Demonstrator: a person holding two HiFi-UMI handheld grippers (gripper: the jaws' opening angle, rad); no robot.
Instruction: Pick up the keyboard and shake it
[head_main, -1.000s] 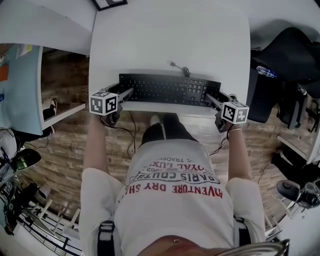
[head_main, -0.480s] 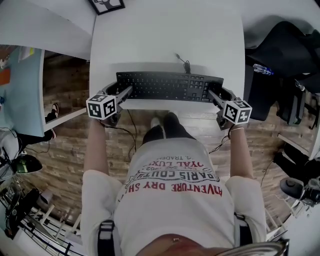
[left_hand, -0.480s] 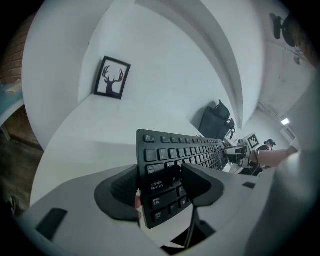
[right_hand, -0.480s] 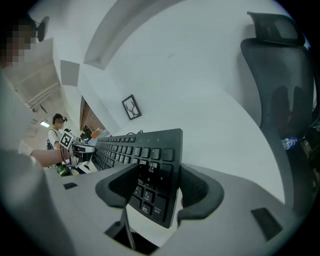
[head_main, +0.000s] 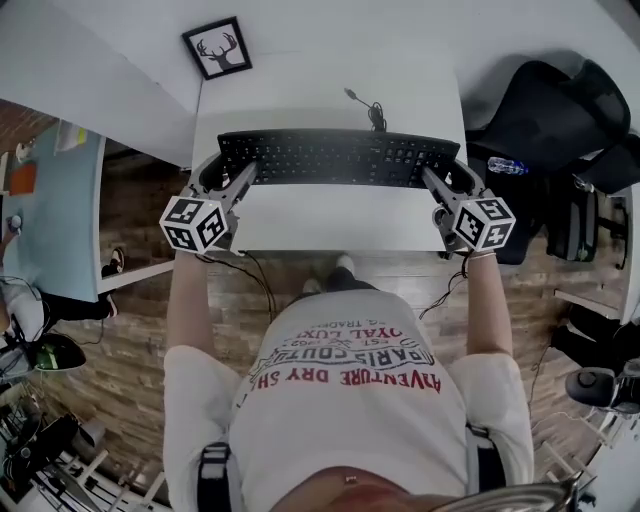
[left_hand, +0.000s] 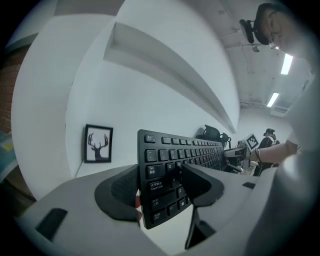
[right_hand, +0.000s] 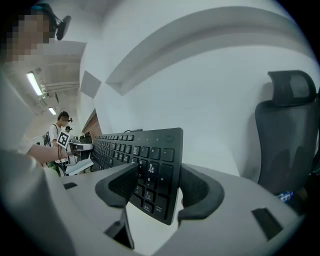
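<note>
Gripping the black keyboard (head_main: 335, 157) at its two short ends, both tools hold it level across the far part of the white table (head_main: 330, 222), apparently raised off the surface. The left tool (head_main: 228, 172) pinches the end with the Tab and Caps Lock keys: in the left gripper view one pad of this tool (left_hand: 160, 186) sits on the key face of the keyboard (left_hand: 165, 165) and the other against its underside. The right tool (head_main: 447, 178) clamps the number-pad end the same way, and in the right gripper view its pads (right_hand: 197, 192) press on both faces of the keyboard (right_hand: 150, 150). The keyboard's cable (head_main: 365, 108) runs from the back edge and curls on the table behind it. A framed deer picture (head_main: 218, 47) leans at the table's far left corner, also seen beyond the left tool (left_hand: 98, 144). A black office chair (head_main: 545, 110) stands to the right of the table, with a water bottle (head_main: 500, 166) beside it.
</note>
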